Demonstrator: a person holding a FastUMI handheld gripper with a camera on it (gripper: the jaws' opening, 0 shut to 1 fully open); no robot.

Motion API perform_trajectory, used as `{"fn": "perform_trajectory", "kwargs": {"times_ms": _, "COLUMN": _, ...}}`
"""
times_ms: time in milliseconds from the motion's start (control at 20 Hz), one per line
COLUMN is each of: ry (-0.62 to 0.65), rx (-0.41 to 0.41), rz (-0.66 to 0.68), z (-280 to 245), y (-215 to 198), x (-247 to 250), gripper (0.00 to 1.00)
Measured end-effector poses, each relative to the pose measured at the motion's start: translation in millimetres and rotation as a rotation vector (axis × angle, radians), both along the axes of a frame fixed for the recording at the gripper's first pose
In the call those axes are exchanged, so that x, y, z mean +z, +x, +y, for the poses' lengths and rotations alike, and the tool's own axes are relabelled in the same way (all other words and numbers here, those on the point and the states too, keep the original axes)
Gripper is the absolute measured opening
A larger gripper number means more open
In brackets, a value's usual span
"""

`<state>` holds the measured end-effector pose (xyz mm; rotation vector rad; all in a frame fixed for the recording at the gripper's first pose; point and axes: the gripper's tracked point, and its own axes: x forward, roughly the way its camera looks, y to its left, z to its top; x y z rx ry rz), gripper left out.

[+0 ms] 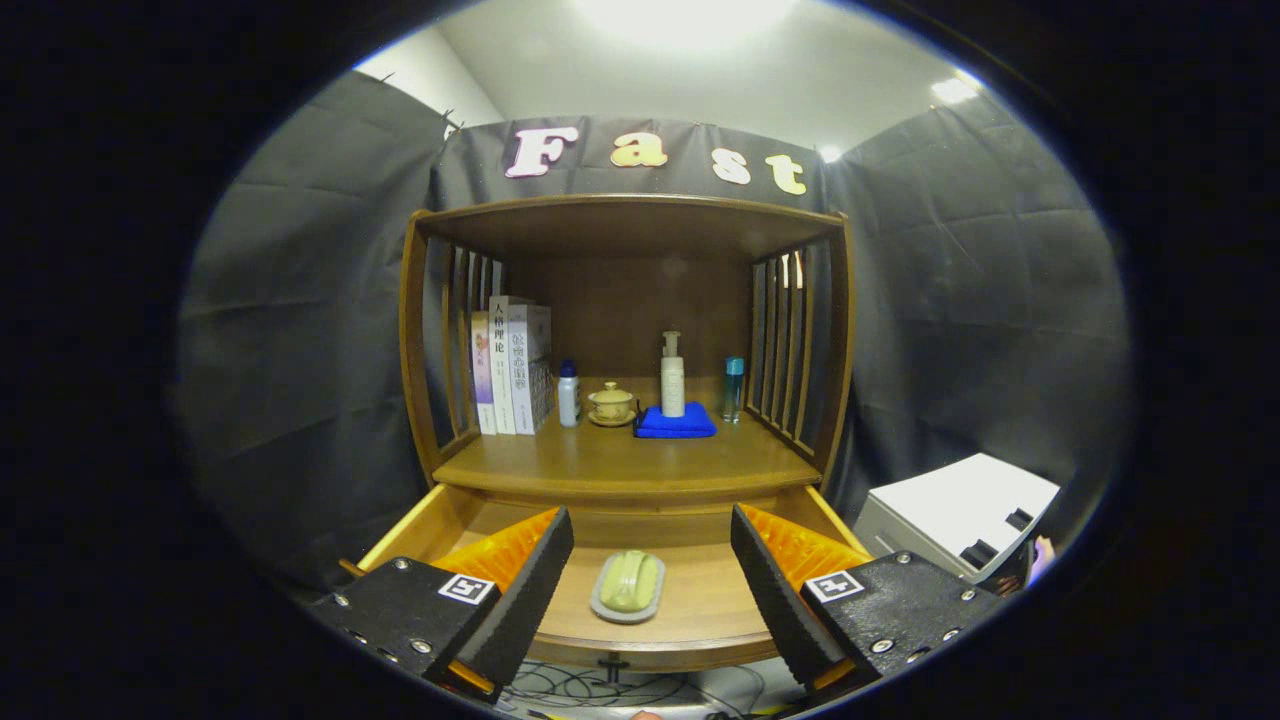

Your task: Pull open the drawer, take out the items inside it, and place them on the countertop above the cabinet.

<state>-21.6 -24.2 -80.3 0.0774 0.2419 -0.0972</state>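
Observation:
The wooden drawer (pixel 700 610) under the cabinet's countertop (pixel 620 462) stands pulled out. Inside it lies a pale green soap bar on a grey oval dish (pixel 628 587), flat on the drawer floor. My gripper (pixel 650 580) hovers above the drawer, open wide, with the soap dish lying between and below its two fingers (pixel 535 585). Neither finger touches the dish. The drawer's small knob (pixel 612 664) shows at its front edge.
On the countertop stand several books (pixel 510 365), a small white bottle (pixel 568 394), a lidded tea cup on a saucer (pixel 611 404), a pump bottle (pixel 672 376) on a blue cloth (pixel 676 422) and a slim blue bottle (pixel 733 389). A white box (pixel 955 515) sits right of the cabinet. Cables (pixel 590 690) lie on the floor.

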Motion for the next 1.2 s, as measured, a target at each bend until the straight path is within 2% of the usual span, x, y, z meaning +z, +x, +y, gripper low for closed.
{"fn": "perform_trajectory", "kwargs": {"times_ms": 100, "ry": 0.046, "rx": 0.002, "rz": 0.01, "z": -2.2, "y": 3.3, "x": -3.7, "gripper": 0.97}}
{"fn": "perform_trajectory", "kwargs": {"times_ms": 250, "ry": 0.044, "rx": -0.035, "rz": 0.063, "z": -13.7, "y": 11.5, "x": -13.5, "gripper": 0.97}}
{"fn": "perform_trajectory", "kwargs": {"times_ms": 400, "ry": 0.023, "rx": -0.079, "rz": 0.171, "z": -17.7, "y": 30.5, "x": -23.7, "gripper": 0.96}}
{"fn": "perform_trajectory", "kwargs": {"times_ms": 550, "ry": 0.024, "rx": -0.086, "rz": 0.283, "z": -6.1, "y": 57.6, "x": -43.4, "gripper": 0.96}}
{"fn": "perform_trajectory", "kwargs": {"times_ms": 750, "ry": 0.017, "rx": -0.11, "rz": 0.473, "z": 0.8, "y": 83.7, "x": -90.7, "gripper": 0.96}}
{"fn": "perform_trajectory", "kwargs": {"times_ms": 850, "ry": 0.052, "rx": -0.125, "rz": 0.544, "z": 1.6, "y": 95.5, "x": -115.1, "gripper": 0.96}}
{"fn": "perform_trajectory", "kwargs": {"times_ms": 1200, "ry": 0.12, "rx": -0.139, "rz": 0.778, "z": -0.8, "y": 103.8, "x": -202.9, "gripper": 0.96}}
